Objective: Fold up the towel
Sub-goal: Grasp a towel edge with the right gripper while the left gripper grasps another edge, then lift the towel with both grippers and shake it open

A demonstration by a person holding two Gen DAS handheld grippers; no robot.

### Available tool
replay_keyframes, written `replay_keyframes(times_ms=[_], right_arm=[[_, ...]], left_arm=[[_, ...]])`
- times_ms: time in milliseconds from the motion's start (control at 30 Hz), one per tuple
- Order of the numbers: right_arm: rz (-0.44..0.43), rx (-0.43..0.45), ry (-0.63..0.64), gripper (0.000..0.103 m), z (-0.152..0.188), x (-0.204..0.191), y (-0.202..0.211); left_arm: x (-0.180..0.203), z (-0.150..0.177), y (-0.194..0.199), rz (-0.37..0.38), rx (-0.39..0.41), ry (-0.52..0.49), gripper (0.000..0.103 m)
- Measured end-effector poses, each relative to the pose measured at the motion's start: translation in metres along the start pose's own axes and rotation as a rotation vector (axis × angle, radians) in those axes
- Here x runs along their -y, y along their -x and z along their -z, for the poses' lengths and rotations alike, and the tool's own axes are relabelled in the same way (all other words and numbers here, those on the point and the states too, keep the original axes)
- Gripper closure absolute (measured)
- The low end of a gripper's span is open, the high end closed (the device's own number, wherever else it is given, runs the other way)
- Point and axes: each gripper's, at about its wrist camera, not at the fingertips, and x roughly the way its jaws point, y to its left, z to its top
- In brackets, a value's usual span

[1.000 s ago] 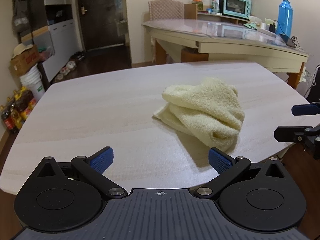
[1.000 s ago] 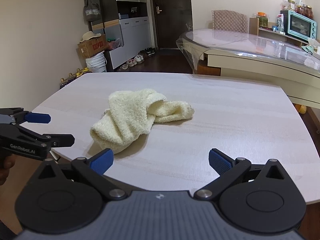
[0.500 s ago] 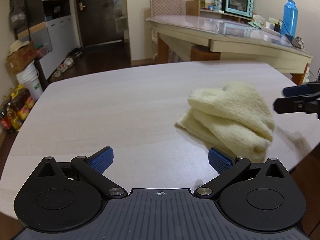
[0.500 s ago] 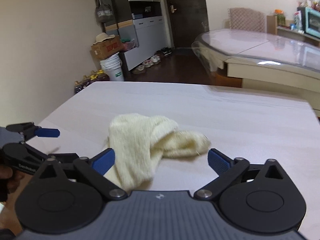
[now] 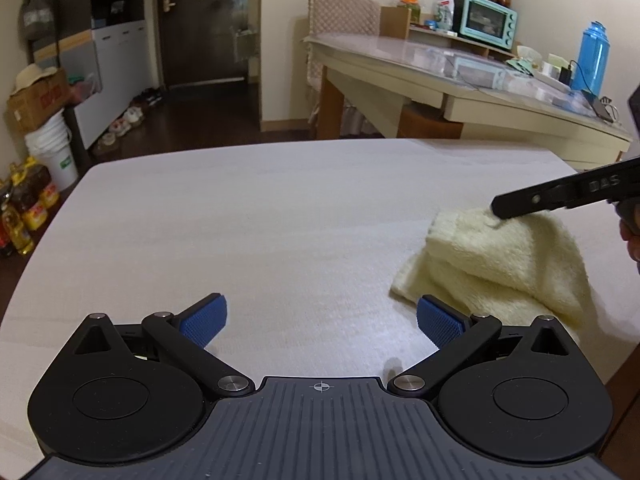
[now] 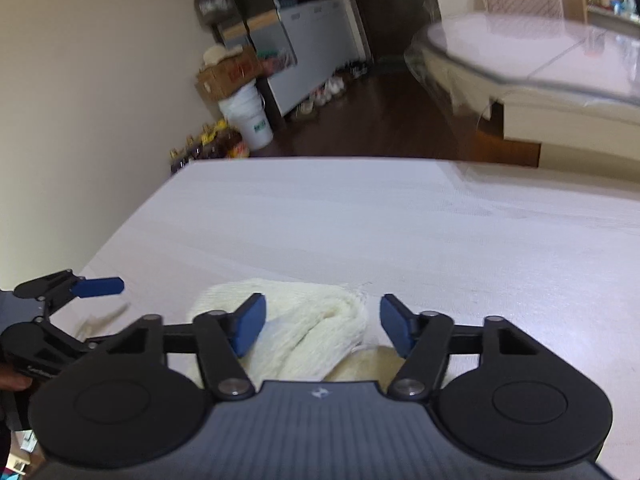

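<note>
Raised "DAS" letters on the black finger of the right gripper (image 5: 496, 210), red print on cardboard box (image 5: 36, 98) too blurred to read

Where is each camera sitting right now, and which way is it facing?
Left wrist: on the left claw, angled down over the table; jaws open on nothing; right claw enters from the right.
Right wrist: on the right claw, jaws closing around the towel; left claw and a hand at left.
Shared: towel, table, white bucket.
</note>
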Motion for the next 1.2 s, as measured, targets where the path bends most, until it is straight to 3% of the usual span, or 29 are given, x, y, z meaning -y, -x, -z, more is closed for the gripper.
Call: replay_keyframes(times_ms=[167,267,333,367,500,667,733,1000,1200], right_arm=[[-0.012,-0.069,0.052,0.044,0.000,-0.003,-0.015],[-0.042,-0.073,0.062,0.061,0.001,-0.005,-0.015],[-0.067,-0.065,0.062,0.085,0.002,-0.007,-0.012],[-0.075,-0.055,0.063,0.087,0.003,-0.007,-0.009],[-0.085,0.020,0.064,0.089,0.001,-0.007,0.013],[-0.084,0.167,0.106,0.090,-0.019,-0.009,0.057],[-0.080,0.216,0.120,0.090,-0.029,-0.010,0.070],[-0.119,0.385,0.161,0.090,-0.054,-0.014,0.116],[-0.156,0.418,0.144,0.090,-0.053,-0.006,0.135]], left_arm=[[-0.006,-0.002,-0.004,0.004,-0.004,0.007,0.000],[-0.007,-0.004,-0.006,0.013,-0.006,-0.002,0.000],[-0.006,-0.005,-0.009,0.022,-0.007,-0.019,0.000],[-0.005,-0.006,-0.010,0.032,-0.008,-0.033,0.000],[-0.003,-0.009,-0.014,0.098,-0.012,-0.087,0.000],[-0.004,-0.024,-0.028,0.340,-0.009,-0.137,0.000],[0.000,-0.033,-0.034,0.400,0.010,-0.180,0.000],[0.023,-0.062,-0.067,0.520,0.015,-0.359,0.000],[0.047,-0.081,-0.092,0.632,0.045,-0.460,0.001]])
